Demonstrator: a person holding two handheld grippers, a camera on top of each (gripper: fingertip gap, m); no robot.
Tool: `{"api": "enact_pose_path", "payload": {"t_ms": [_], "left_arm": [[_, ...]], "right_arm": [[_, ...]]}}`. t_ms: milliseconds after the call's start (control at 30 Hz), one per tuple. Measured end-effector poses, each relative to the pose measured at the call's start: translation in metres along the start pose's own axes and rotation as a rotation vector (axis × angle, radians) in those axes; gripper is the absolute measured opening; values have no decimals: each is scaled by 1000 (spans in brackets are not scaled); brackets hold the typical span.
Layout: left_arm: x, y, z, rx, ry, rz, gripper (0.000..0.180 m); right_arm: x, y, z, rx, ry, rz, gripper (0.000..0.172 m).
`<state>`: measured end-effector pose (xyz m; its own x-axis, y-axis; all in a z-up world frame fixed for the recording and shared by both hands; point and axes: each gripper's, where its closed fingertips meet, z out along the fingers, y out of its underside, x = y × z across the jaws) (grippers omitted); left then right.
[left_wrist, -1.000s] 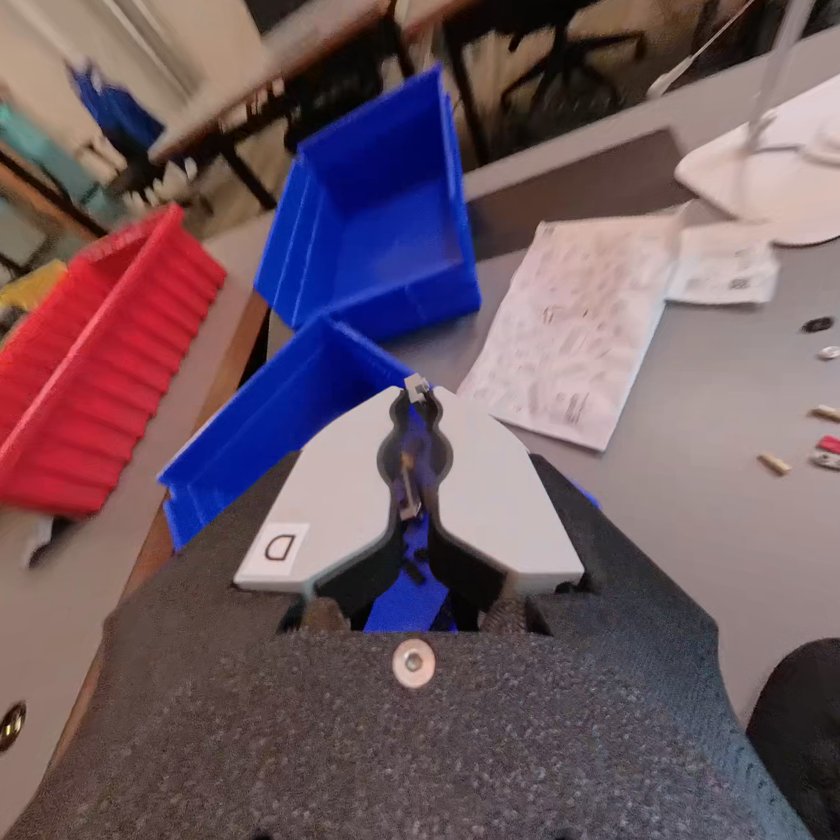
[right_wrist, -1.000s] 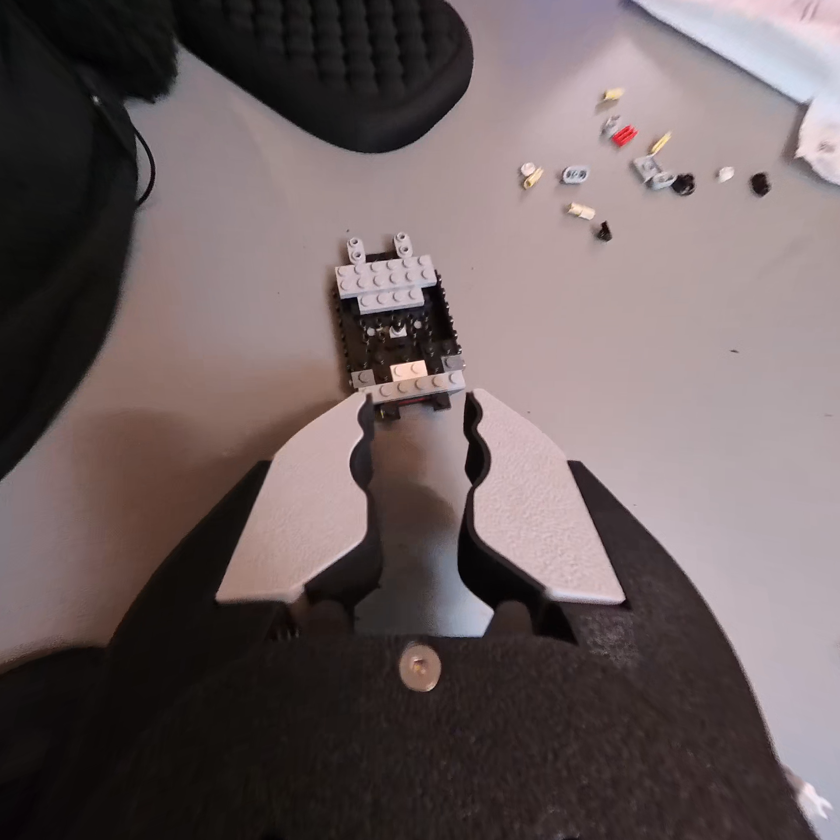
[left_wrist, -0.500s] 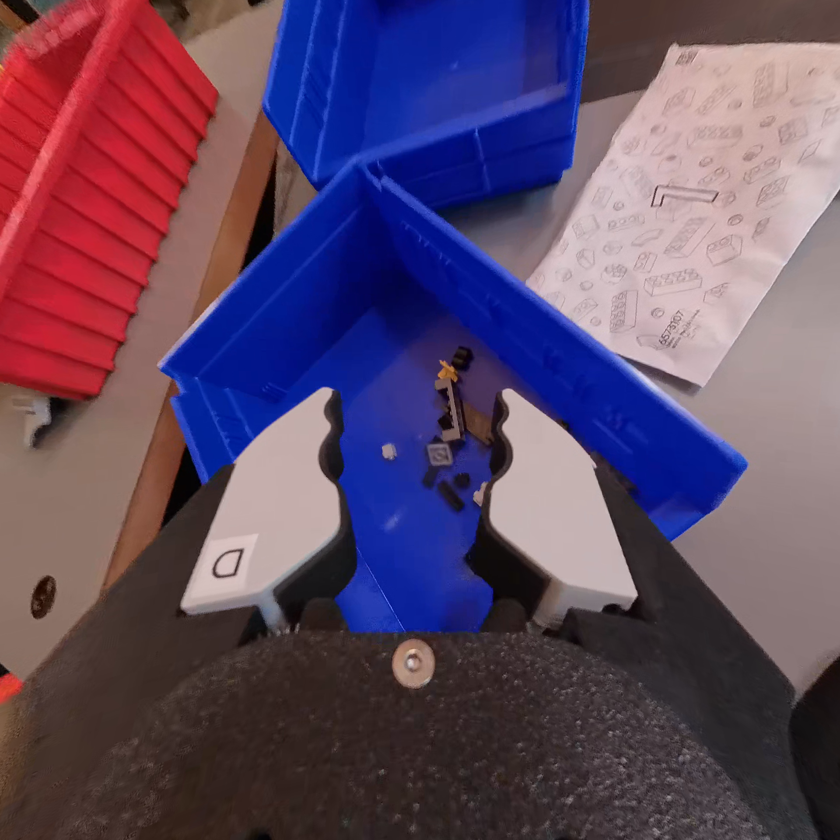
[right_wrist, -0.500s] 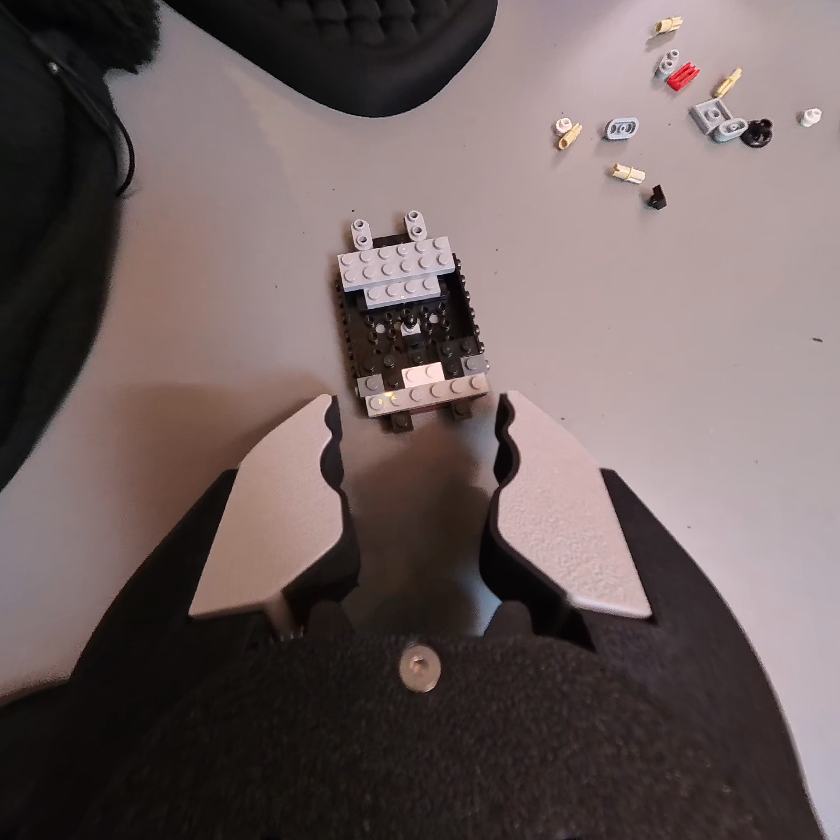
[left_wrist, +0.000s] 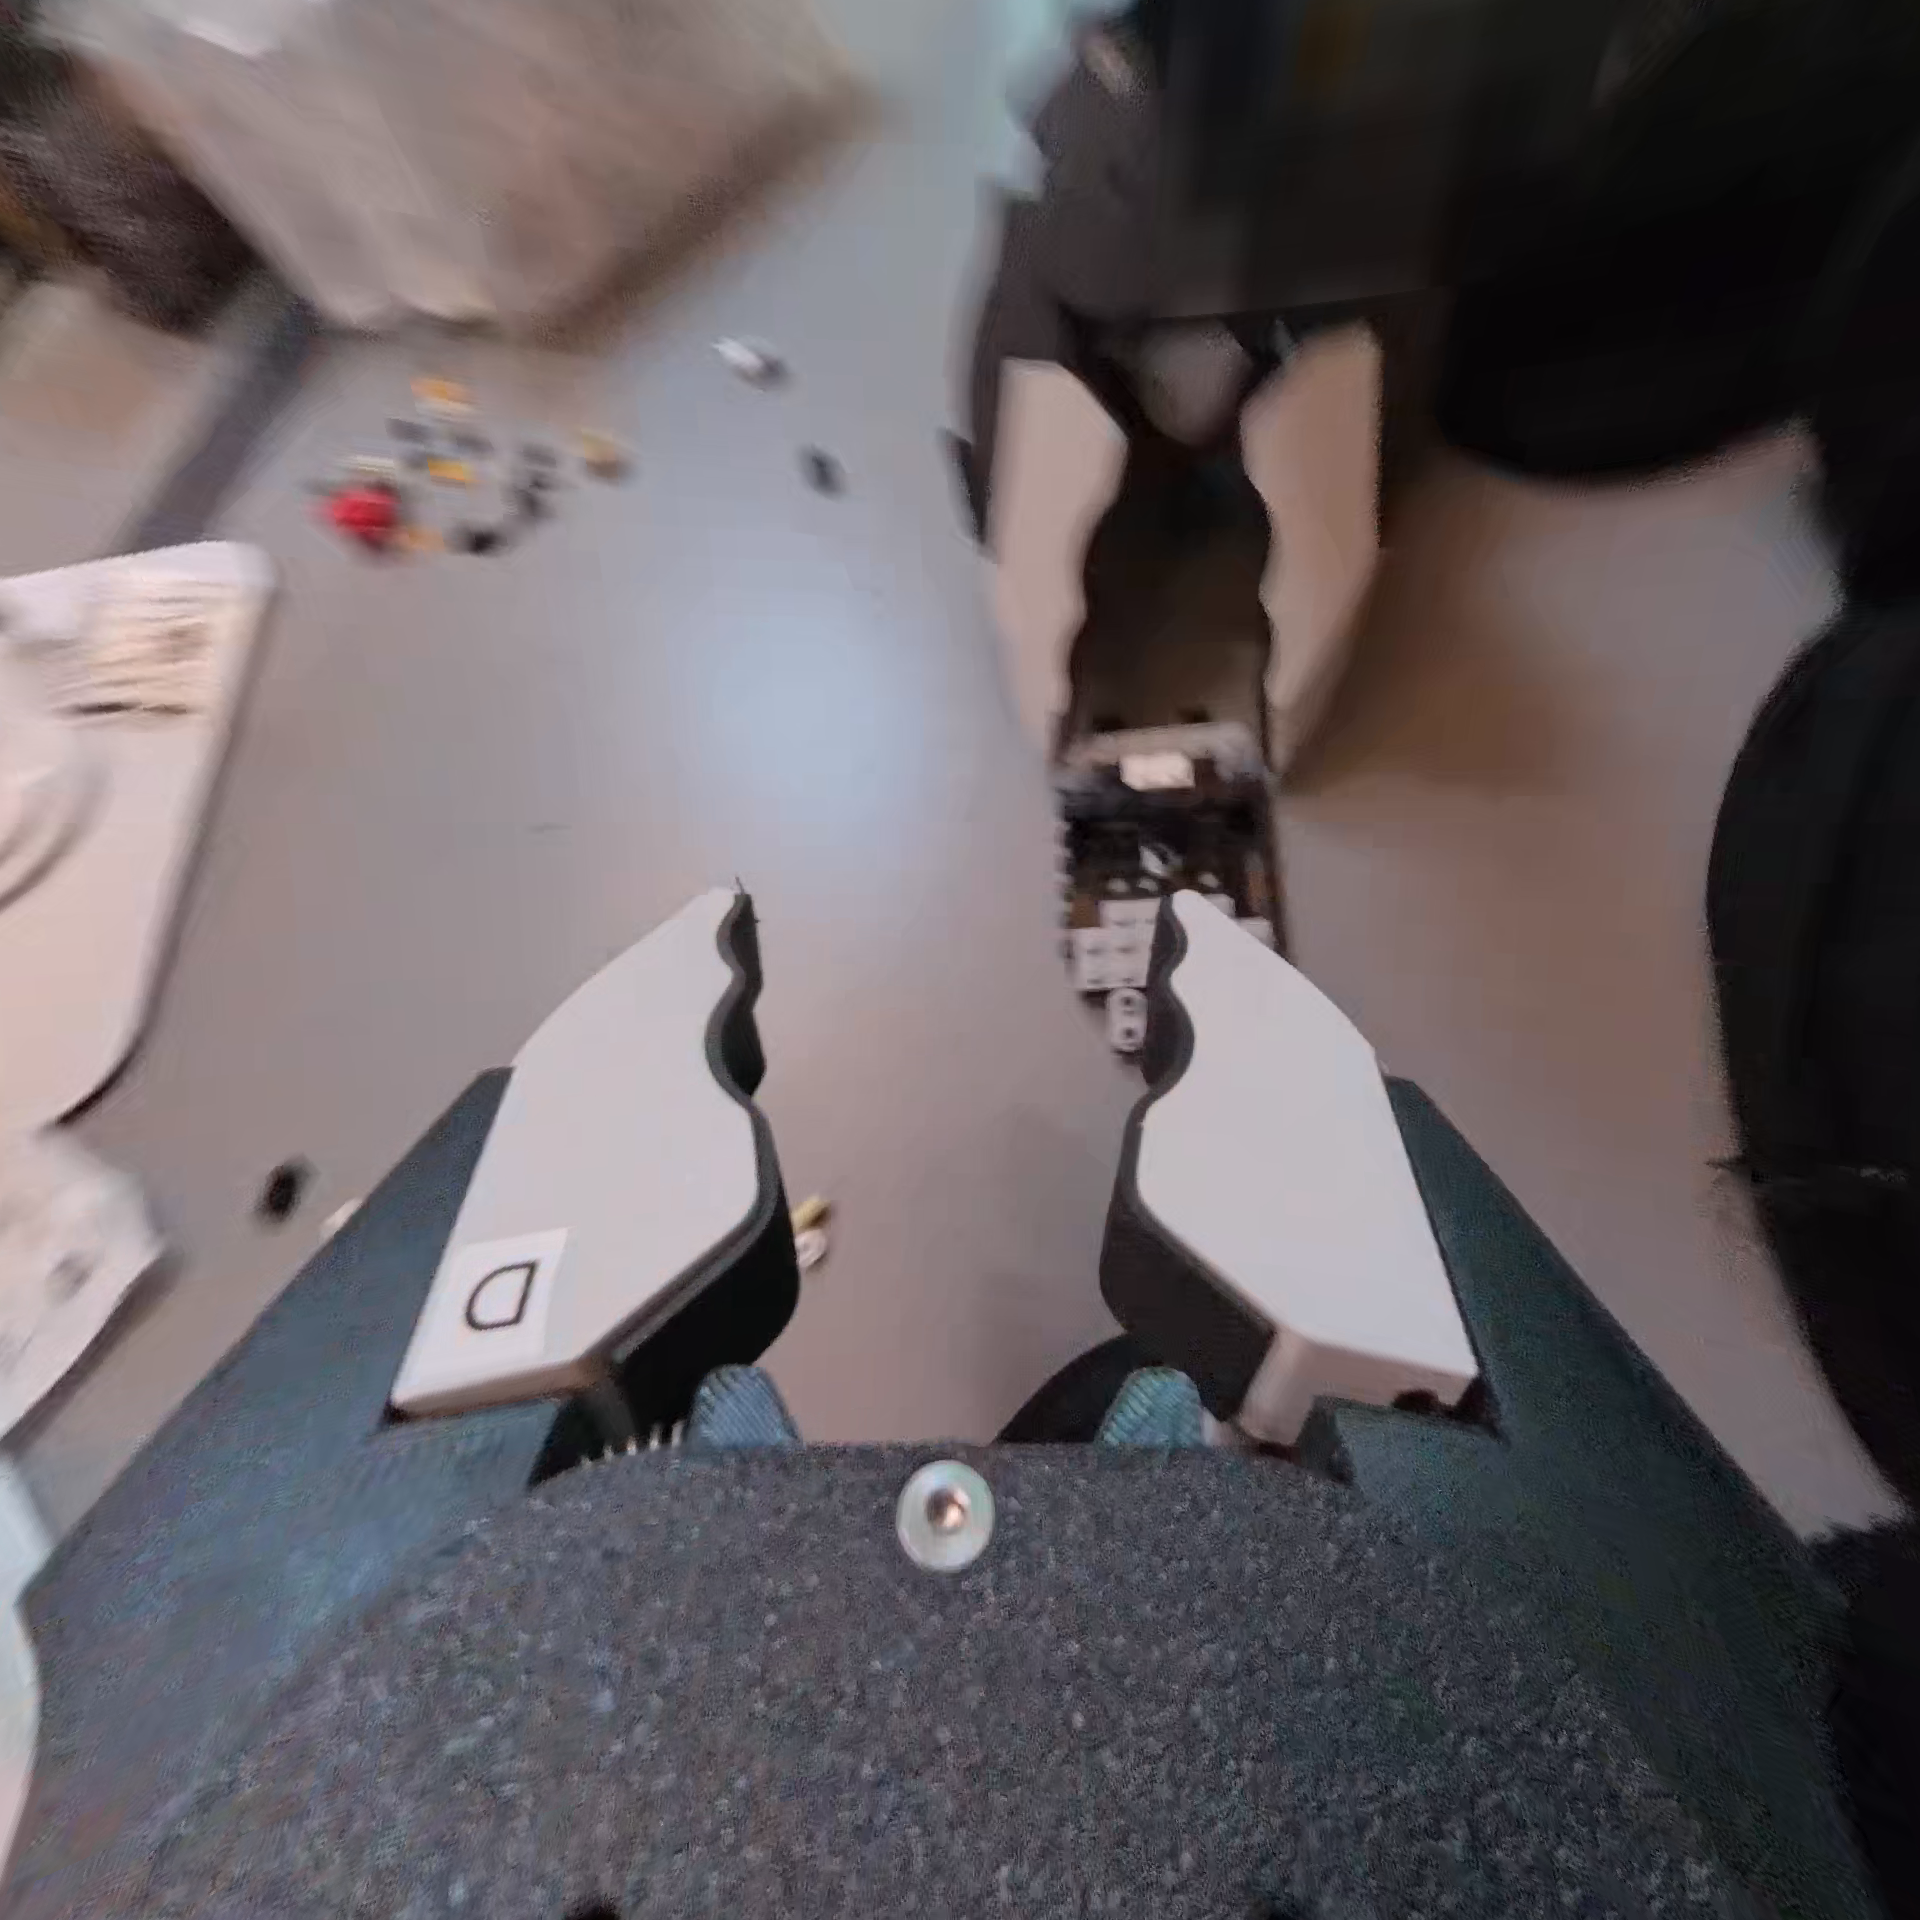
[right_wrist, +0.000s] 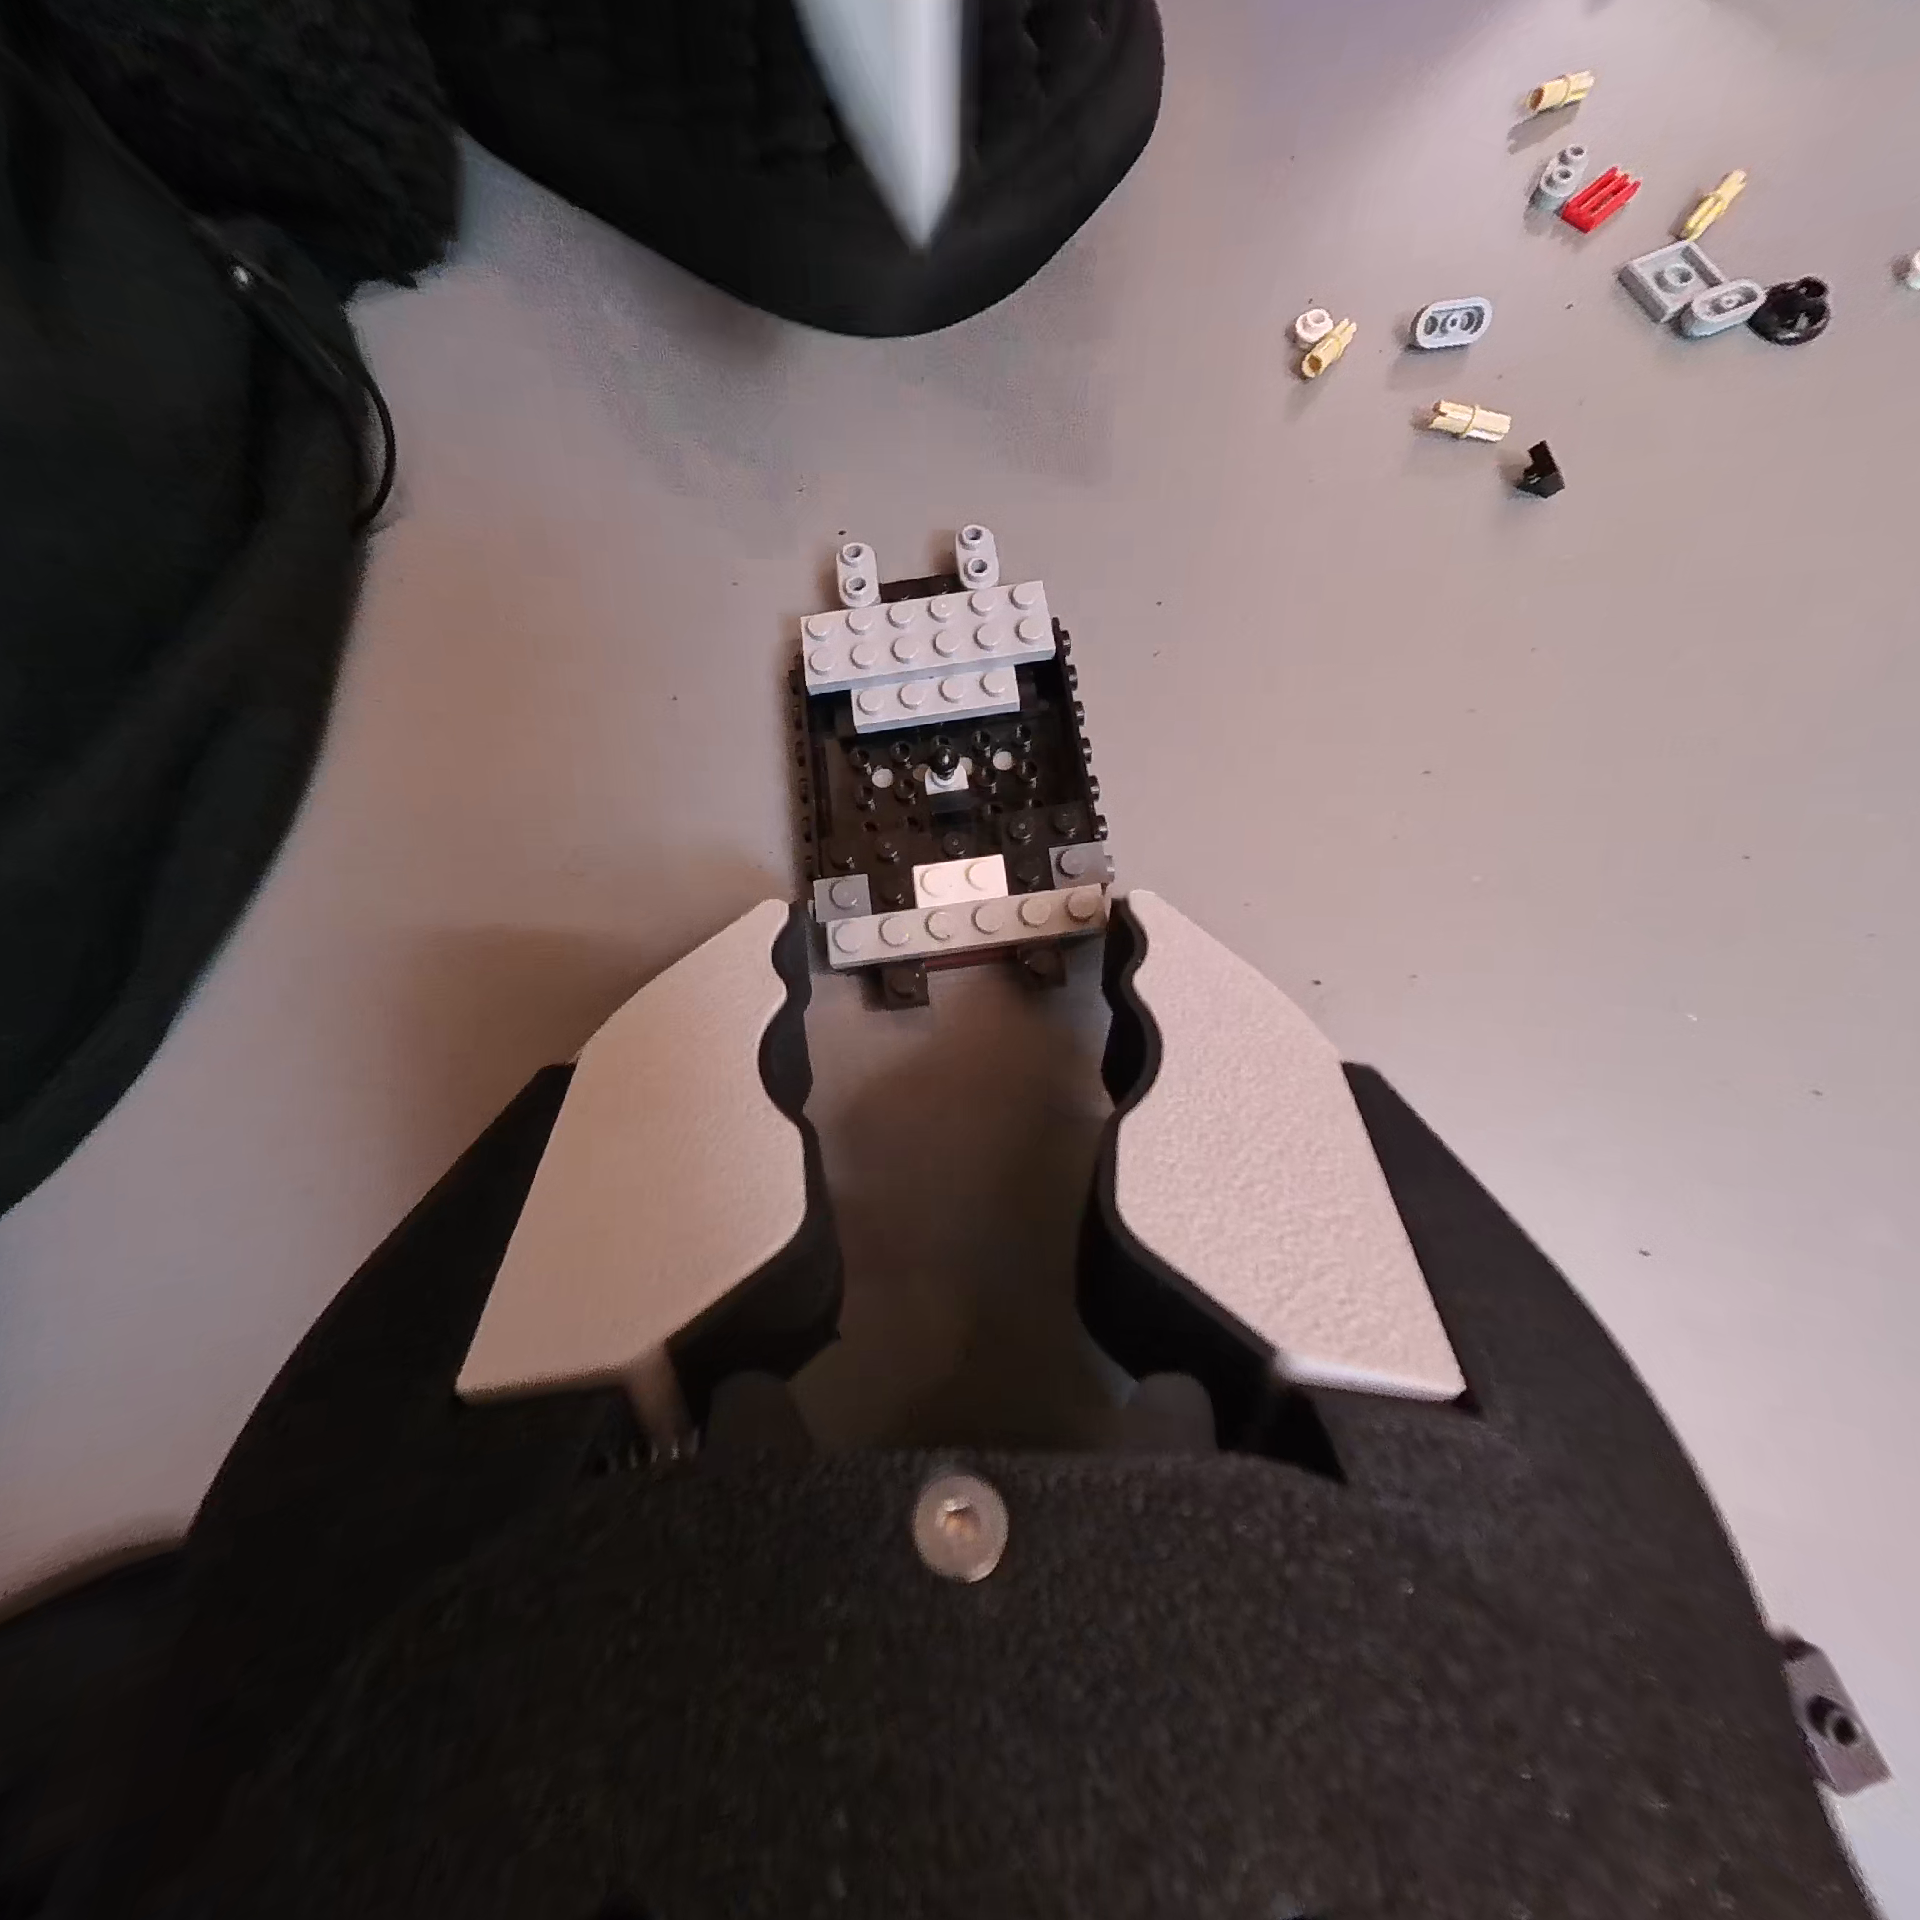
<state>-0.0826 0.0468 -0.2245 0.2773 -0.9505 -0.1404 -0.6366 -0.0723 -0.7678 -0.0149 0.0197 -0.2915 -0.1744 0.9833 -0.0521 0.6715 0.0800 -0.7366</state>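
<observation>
A small brick model (right_wrist: 940, 748), black with light grey plates, lies on the grey table (right_wrist: 1455, 831). My right gripper (right_wrist: 951, 920) is open, and its two fingertips flank the model's near end with thin gaps on both sides. My left gripper (left_wrist: 956, 914) is open and empty above bare table. Its right fingertip (left_wrist: 1216, 966) overlaps the model's other end (left_wrist: 1164, 831) in the blurred left wrist view. That view also shows the right gripper (left_wrist: 1169, 727) facing me across the model. A blurred white fingertip (right_wrist: 914, 156) of the left gripper shows at the top of the right wrist view.
Several loose small bricks and pins (right_wrist: 1455, 322) lie right of the model and also show in the left wrist view (left_wrist: 457, 478). A black padded object (right_wrist: 1039, 208) and a black garment (right_wrist: 135, 623) lie beyond and left of the model. Printed sheets (left_wrist: 114, 644) lie at the left. The black garment (right_wrist: 135, 623) lies around 11 cm away from my right fingertips. Seen from the left wrist view (left_wrist: 1854, 885) as well.
My left gripper opened over the blue bin, let go a small piece, then swung to the table facing the model. My right gripper opened wider, moved forward and narrowed around the model's near end.
</observation>
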Motion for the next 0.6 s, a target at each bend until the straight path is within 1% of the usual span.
{"api": "enact_pose_path", "payload": {"t_ms": [33,100,200,233,367,600], "left_arm": [[15,7,17,-54,46,58,74],[43,21,43,-156,152,103,79],[56,33,60,-237,195,148,80],[58,32,62,-233,205,138,79],[61,33,62,-239,241,115,62],[60,35,61,-260,254,53,58]], "right_arm": [[0,1,0,-3,-2,0,54],[-1,0,0,-4,-10,3,53],[-1,0,0,-7,-13,7,53],[-1,0,0,-9,-13,6,53],[-3,0,0,-12,-33,9,53],[-4,-1,1,-19,5,-69,51]]}}
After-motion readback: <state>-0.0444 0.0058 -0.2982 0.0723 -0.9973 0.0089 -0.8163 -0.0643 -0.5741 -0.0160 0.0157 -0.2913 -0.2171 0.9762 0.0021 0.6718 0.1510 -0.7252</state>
